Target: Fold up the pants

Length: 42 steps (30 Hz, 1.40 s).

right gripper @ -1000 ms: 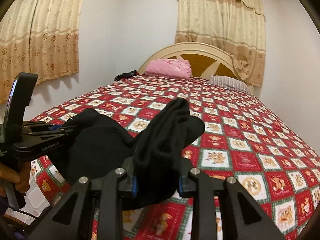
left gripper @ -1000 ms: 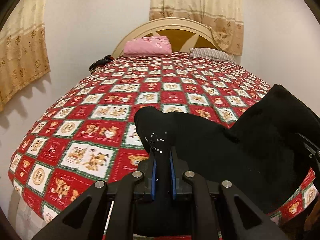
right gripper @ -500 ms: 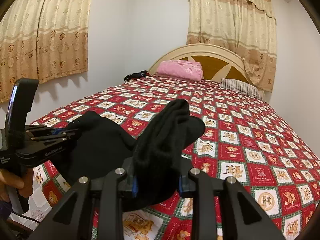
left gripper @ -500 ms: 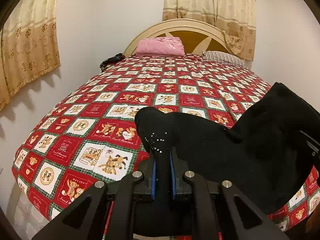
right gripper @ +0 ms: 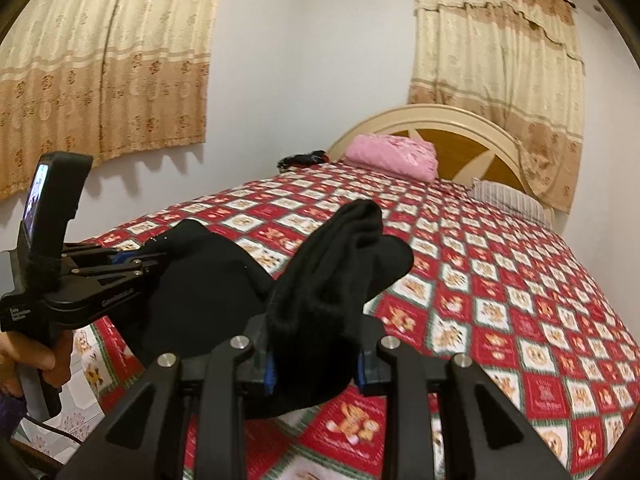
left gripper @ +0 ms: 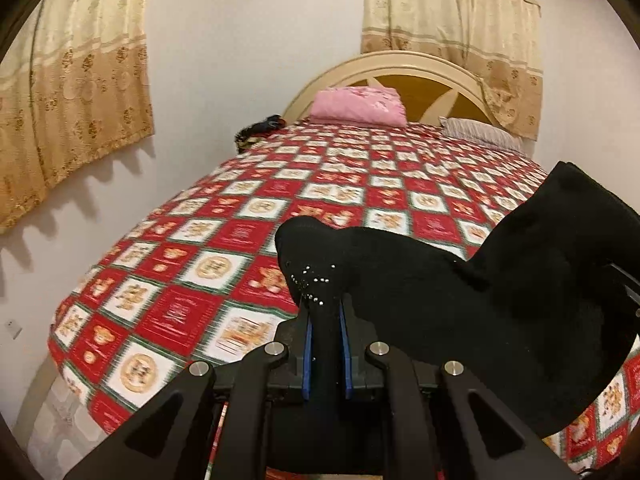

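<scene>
Black pants [left gripper: 460,312] hang stretched between both grippers above the near end of the bed [left gripper: 224,240]. My left gripper [left gripper: 325,320] is shut on a thin corner of the cloth that carries small silver studs. My right gripper [right gripper: 316,344] is shut on a thick bunched fold of the pants [right gripper: 344,264]. In the right wrist view the left gripper [right gripper: 132,264] shows at the left, held by a hand [right gripper: 36,364], with cloth sagging between the two. The lower part of the pants is hidden below the frames.
The bed has a red, white and green patchwork cover. A pink folded blanket [left gripper: 360,106] and a striped pillow [left gripper: 480,136] lie by the cream headboard [left gripper: 400,64]. Dark items [left gripper: 258,130] sit at the far left corner. Curtains hang on the walls.
Both grippers have travelled together with the pants still clamped, and rolled slightly; the bed and headboard now sit farther right and lower in both views.
</scene>
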Each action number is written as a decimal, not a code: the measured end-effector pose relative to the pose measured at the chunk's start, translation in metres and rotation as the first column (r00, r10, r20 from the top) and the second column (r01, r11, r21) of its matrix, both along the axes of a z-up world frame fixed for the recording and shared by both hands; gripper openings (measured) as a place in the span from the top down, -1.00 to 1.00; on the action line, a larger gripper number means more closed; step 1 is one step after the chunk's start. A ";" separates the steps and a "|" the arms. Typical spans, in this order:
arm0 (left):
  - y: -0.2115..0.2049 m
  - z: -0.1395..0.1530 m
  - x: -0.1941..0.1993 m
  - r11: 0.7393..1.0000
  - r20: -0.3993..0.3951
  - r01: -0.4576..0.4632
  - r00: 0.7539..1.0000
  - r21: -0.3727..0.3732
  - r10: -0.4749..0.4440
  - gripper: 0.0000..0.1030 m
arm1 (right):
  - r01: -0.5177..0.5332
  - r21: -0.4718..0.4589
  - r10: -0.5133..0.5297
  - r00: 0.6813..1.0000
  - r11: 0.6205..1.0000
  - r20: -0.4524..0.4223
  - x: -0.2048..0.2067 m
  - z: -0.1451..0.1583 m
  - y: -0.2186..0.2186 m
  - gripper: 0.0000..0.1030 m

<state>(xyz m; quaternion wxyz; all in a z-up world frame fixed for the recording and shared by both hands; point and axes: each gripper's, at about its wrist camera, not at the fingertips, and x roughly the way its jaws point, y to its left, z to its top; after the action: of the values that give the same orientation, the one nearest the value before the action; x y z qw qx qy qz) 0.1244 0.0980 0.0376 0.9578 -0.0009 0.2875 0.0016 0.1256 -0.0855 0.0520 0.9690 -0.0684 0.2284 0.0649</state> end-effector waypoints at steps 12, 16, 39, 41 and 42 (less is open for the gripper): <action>0.070 0.017 0.022 0.981 0.037 -0.177 0.984 0.081 0.174 0.78 | -0.148 0.053 0.148 0.989 0.988 0.007 0.050 0.002 0.042 0.40; 0.082 0.011 0.035 0.967 0.035 -0.223 0.975 0.119 0.221 0.78 | -0.174 0.123 0.178 0.984 0.977 -0.028 0.075 -0.005 0.050 0.40; 0.084 -0.082 0.097 0.957 -0.154 -0.230 0.954 0.176 0.258 0.78 | -0.080 0.115 0.115 0.935 0.990 -0.336 0.150 -0.102 0.043 0.40; 0.085 -0.087 0.099 0.958 -0.173 -0.228 0.951 0.174 0.258 0.78 | -0.085 0.097 0.113 0.936 0.992 -0.335 0.149 -0.104 0.044 0.40; 0.086 -0.089 0.100 0.959 -0.179 -0.227 0.950 0.171 0.257 0.78 | -0.087 0.088 0.112 0.936 0.992 -0.333 0.149 -0.105 0.045 0.40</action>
<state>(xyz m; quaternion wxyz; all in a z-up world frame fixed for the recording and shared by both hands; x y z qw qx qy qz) 0.2245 0.1836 -0.0517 0.9140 0.0352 0.3789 0.1408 0.2747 -0.0407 -0.0528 0.9130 -0.0327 0.3845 0.1327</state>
